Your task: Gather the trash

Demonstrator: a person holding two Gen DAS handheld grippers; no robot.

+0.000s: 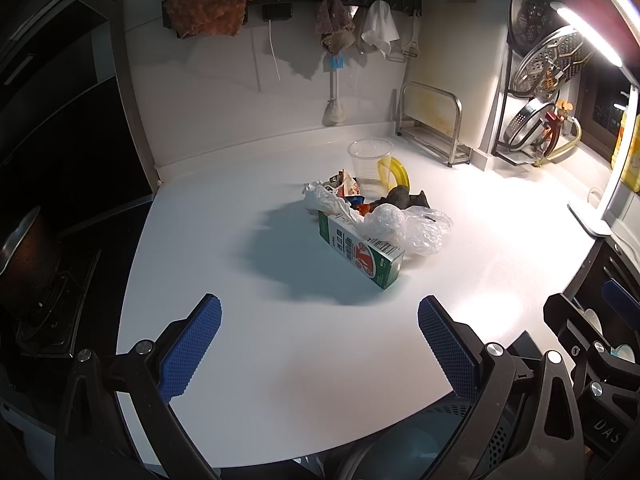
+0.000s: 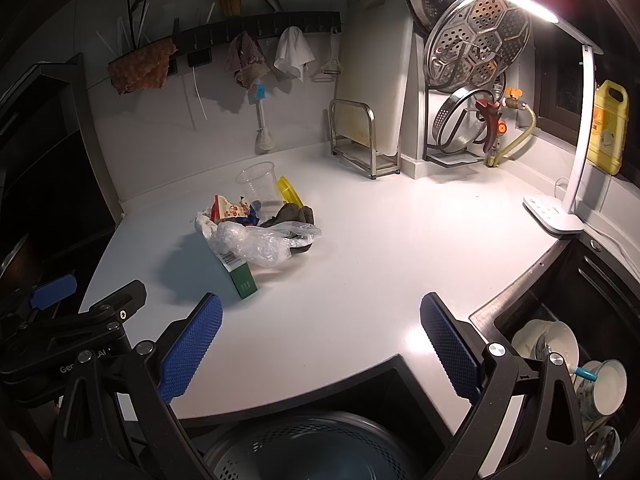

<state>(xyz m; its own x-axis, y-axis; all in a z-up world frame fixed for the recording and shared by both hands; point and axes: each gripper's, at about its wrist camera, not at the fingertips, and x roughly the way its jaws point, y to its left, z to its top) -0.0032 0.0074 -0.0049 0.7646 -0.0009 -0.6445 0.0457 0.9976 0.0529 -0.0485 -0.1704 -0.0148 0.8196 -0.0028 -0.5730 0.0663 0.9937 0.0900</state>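
Note:
A pile of trash lies mid-counter: a green and white carton on its side, a crumpled clear plastic bag, a white bag, a small printed wrapper, a dark rag, a clear plastic cup and a yellow lid. My left gripper is open and empty, short of the carton. My right gripper is open and empty, right of the pile.
A perforated bin sits below the counter's front edge. A stove with a pot is at left. A metal rack, steamer trays, a desk lamp and a sink with bowls are at right.

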